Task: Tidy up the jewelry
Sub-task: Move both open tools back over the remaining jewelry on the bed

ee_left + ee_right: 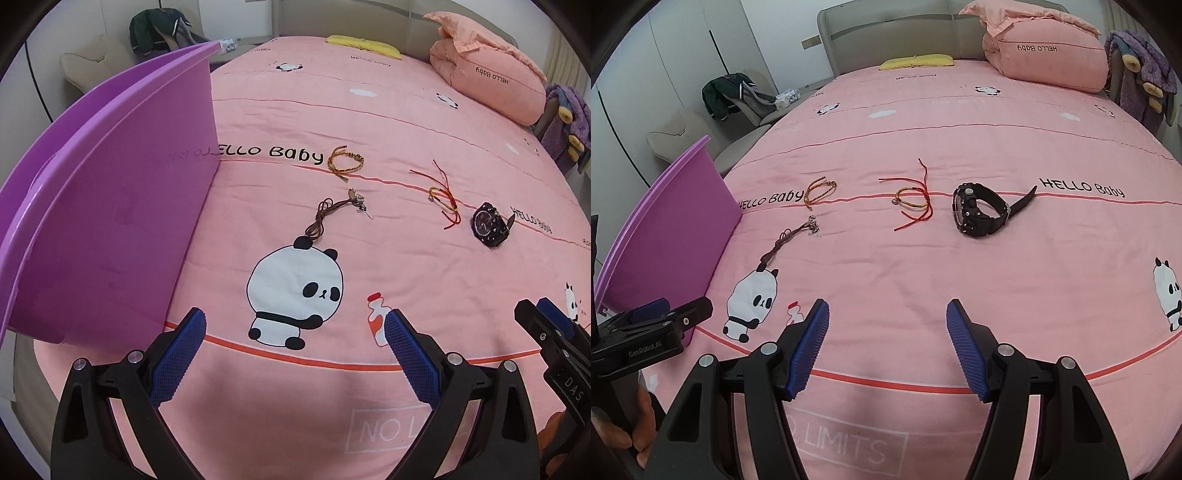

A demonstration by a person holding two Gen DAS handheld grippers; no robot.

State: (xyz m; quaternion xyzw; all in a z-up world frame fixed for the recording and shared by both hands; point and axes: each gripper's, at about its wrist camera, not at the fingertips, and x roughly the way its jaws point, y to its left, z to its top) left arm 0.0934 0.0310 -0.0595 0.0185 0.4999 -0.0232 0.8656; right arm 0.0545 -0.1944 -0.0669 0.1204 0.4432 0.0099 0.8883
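Note:
Several pieces of jewelry lie on the pink bed sheet: a braided gold bracelet, a brown cord necklace with a metal charm, a red string bracelet and a black watch. A purple plastic bin stands at the left. My left gripper is open and empty near the bed's front edge, right of the bin. My right gripper is open and empty, short of the red bracelet and the watch.
A pink folded duvet and a yellow cloth lie at the bed's head. A beige chair with a dark jacket stands to the left. Purple clothing hangs at the far right.

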